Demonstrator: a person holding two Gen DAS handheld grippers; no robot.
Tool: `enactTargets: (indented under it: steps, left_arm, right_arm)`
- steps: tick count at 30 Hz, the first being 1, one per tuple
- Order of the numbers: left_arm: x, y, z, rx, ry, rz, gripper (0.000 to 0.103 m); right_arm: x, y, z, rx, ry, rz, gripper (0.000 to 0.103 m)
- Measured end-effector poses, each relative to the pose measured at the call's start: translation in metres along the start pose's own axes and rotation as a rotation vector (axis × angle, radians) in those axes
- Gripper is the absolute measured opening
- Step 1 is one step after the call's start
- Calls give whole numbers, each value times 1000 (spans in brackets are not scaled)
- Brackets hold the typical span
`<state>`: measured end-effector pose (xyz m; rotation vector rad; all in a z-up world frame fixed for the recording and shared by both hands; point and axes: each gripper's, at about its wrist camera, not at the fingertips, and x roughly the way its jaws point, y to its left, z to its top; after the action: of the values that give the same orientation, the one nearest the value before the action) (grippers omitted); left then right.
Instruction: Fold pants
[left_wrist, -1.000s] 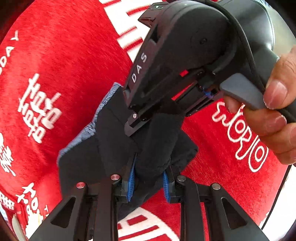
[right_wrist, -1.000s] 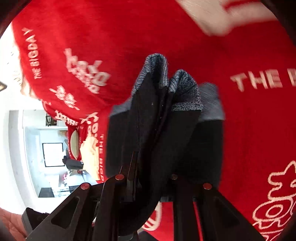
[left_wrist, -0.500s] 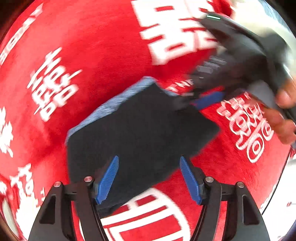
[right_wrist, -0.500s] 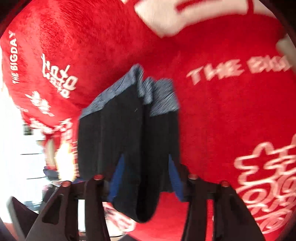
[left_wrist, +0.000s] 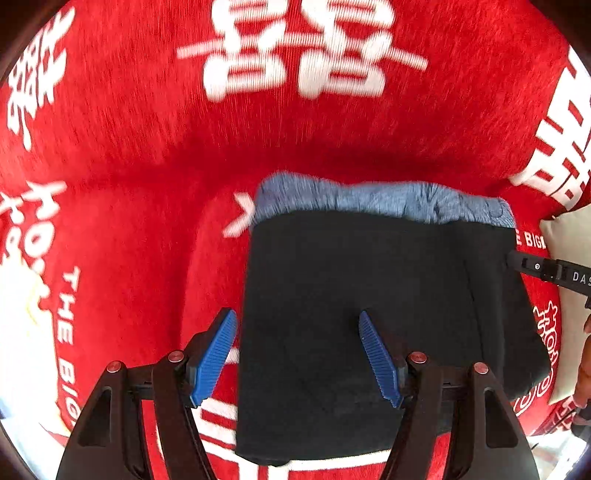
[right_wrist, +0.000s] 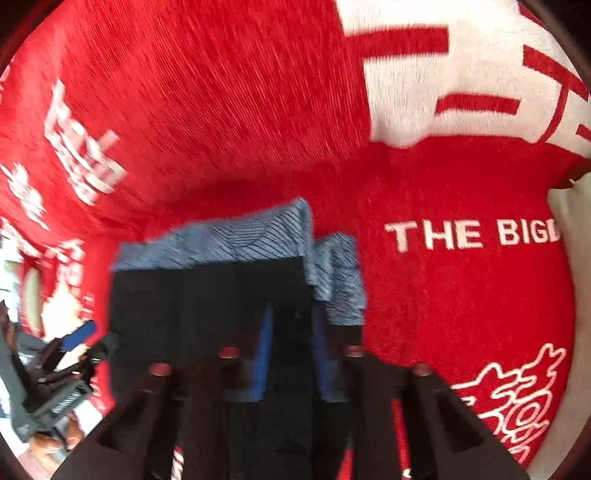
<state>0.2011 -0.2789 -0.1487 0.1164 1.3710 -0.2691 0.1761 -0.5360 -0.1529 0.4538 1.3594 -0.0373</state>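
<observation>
Since the earlier frame the pants (left_wrist: 369, 314) have been released by the left gripper (left_wrist: 297, 360), now wide and empty, and laid folded on the red blanket (left_wrist: 147, 166). The right gripper (right_wrist: 290, 354) has just been closing, narrow, on an edge. Final squaring is judged next.

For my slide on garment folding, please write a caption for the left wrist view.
Open left hand-held gripper hovering over folded black pants with a blue-grey waistband, lying on a red printed cloth.

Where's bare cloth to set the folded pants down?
Bare red cloth lies between the pants' blue waistband and the big white characters, and left of the pants up to the white lettering. The right side is crowded: the right gripper and a cream cushion.
</observation>
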Motion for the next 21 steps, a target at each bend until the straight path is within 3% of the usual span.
enactTargets:
  steps: [2,5,13,15,17,21]
  left_arm:
    - [6,-8,-11,34,9,6,70]
    - [10,-22,-23,96,-2,30,78]
    - [10,-19,-19,86,7,31,79]
    - [11,-18,-18,84,6,34,81]
    - [12,-19,-17,83,3,36,81]
    - [12,-19,-20,82,-1,41,81]
  right_arm:
    - [4,2,-6,-22,7,-28,13]
    - [6,-5,-20,-44,30,-64,13]
    - [-30,6,-44,-88,-20,-123,16]
    - [-37,26,-52,-120,-47,-123,22]
    - [-39,36,-59,-145,-50,-120,44]
    - [-24,58,-78,-218,-29,-161,48]
